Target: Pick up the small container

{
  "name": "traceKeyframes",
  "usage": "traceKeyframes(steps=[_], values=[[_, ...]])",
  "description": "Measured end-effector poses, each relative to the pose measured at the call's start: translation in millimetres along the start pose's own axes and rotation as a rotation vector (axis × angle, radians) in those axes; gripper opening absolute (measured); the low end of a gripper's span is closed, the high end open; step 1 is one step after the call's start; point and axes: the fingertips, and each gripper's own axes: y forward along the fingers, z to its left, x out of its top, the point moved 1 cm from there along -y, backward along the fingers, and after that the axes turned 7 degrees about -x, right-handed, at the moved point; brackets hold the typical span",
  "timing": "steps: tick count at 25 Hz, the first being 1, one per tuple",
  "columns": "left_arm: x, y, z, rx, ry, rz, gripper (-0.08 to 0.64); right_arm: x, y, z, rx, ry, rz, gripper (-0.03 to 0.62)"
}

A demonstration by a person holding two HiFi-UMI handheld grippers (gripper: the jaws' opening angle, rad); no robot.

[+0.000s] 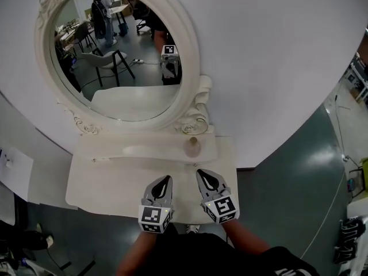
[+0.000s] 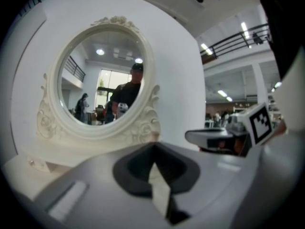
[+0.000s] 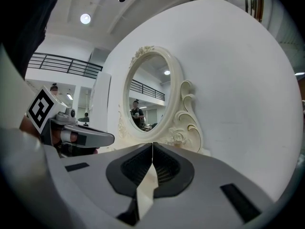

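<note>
The small container (image 1: 192, 147), a pale rounded jar with a tan top, stands on the raised shelf (image 1: 144, 152) of the white dressing table (image 1: 109, 191), below the mirror's right scroll. My left gripper (image 1: 167, 179) and right gripper (image 1: 201, 173) hover side by side over the table's front edge, both short of the jar and both shut with nothing between them. In the left gripper view the jaws meet at the tip (image 2: 153, 146), and a bit of the jar's top (image 2: 154, 136) peeks above them. The right gripper view shows shut jaws (image 3: 152, 145) that hide the jar.
An oval mirror (image 1: 115, 50) in an ornate cream frame (image 3: 183, 123) rises behind the shelf against a white wall. Green floor lies to the right of the table. Each gripper shows in the other's view: the right gripper (image 2: 217, 137), the left gripper (image 3: 81, 138).
</note>
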Motion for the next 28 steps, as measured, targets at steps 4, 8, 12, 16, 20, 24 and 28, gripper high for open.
traceKeyframes(steps=[4, 8, 12, 16, 20, 24, 28], values=[[-8.7, 11.8, 12.6, -0.007, -0.013, 0.01, 0.006, -10.7, 18.0, -4.6, -0.012, 0.0, 0.026, 0.008], [-12.9, 24.2, 23.5, -0.019, -0.016, 0.021, 0.006, -23.4, 36.1, -11.6, -0.027, 0.002, 0.073, 0.008], [-22.3, 34.9, 31.6, -0.03, -0.031, 0.041, 0.006, -38.6, 52.2, -19.0, -0.028, 0.008, 0.132, 0.087], [-28.3, 47.4, 36.4, -0.056, -0.021, 0.061, 0.006, -49.8, 71.7, -33.3, -0.047, 0.009, 0.182, 0.232], [-29.6, 50.0, 41.2, -0.058, -0.026, 0.07, 0.006, -62.5, 88.9, -44.2, -0.07, -0.012, 0.248, 0.289], [-31.6, 52.1, 47.5, -0.069, -0.027, 0.083, 0.006, -75.1, 109.4, -55.1, -0.078, -0.02, 0.327, 0.335], [-36.2, 51.1, 58.3, -0.064, -0.039, 0.094, 0.006, -85.4, 130.1, -57.0, -0.052, -0.042, 0.414, 0.351]])
